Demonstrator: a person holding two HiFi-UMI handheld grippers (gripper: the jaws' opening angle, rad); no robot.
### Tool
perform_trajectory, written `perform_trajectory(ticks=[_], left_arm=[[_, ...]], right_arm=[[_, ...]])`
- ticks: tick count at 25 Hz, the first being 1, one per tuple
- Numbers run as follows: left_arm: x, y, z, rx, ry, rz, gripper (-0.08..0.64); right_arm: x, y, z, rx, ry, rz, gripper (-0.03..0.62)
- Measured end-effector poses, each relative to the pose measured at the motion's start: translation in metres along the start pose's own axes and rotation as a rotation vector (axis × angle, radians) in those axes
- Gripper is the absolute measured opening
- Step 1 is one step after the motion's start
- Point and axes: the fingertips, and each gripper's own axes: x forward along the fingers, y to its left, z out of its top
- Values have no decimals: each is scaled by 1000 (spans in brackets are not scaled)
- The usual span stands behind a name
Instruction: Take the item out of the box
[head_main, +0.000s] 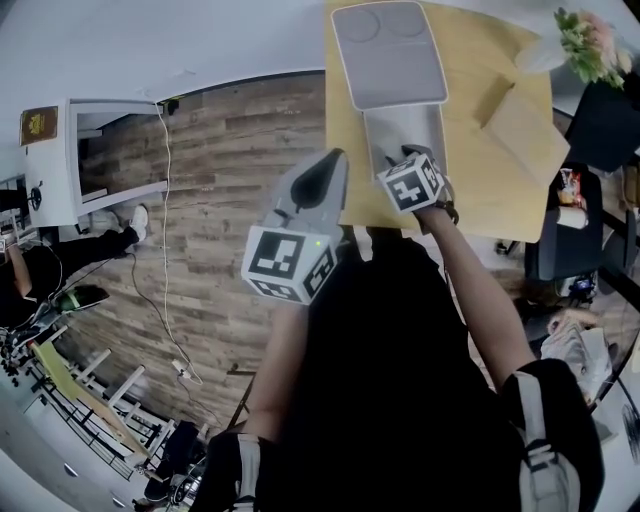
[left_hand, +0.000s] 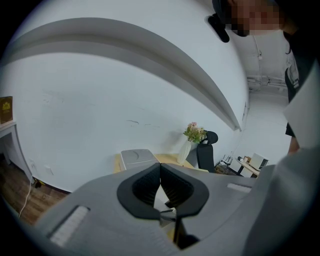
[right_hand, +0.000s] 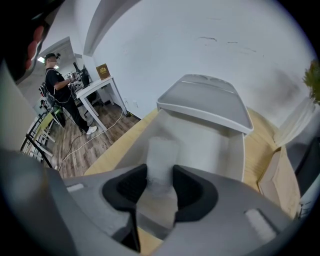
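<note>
Right gripper (right_hand: 160, 186), lower centre of the right gripper view: jaws clamped on the item (right_hand: 162, 155), a pale frosted tube. Its long axis runs along the jaws, with the far end pointing up-frame into the open grey box (right_hand: 222, 150). The box sits on the tan worktop (right_hand: 257, 145). Its lid (right_hand: 205, 102) is raised at the far edge. Left gripper (left_hand: 161, 186): jaws pressed together, nothing between them. Beyond them, a vase of flowers (left_hand: 192, 134) stands against a white wall (left_hand: 100, 115).

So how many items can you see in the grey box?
1: a pale item between the fingers of the right gripper, inside the open grey box. More may be hidden beneath the gripper.
</note>
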Motion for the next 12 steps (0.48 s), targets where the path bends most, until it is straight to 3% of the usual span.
perform_trajectory(ticks=[8, 12], left_arm=[[-8, -2, -8, 3, 11, -1, 9], [-9, 0, -6, 17, 22, -33, 9]], right_arm=[[-9, -7, 1, 67, -54, 3, 164], [-15, -11, -2, 155, -76, -2, 164]])
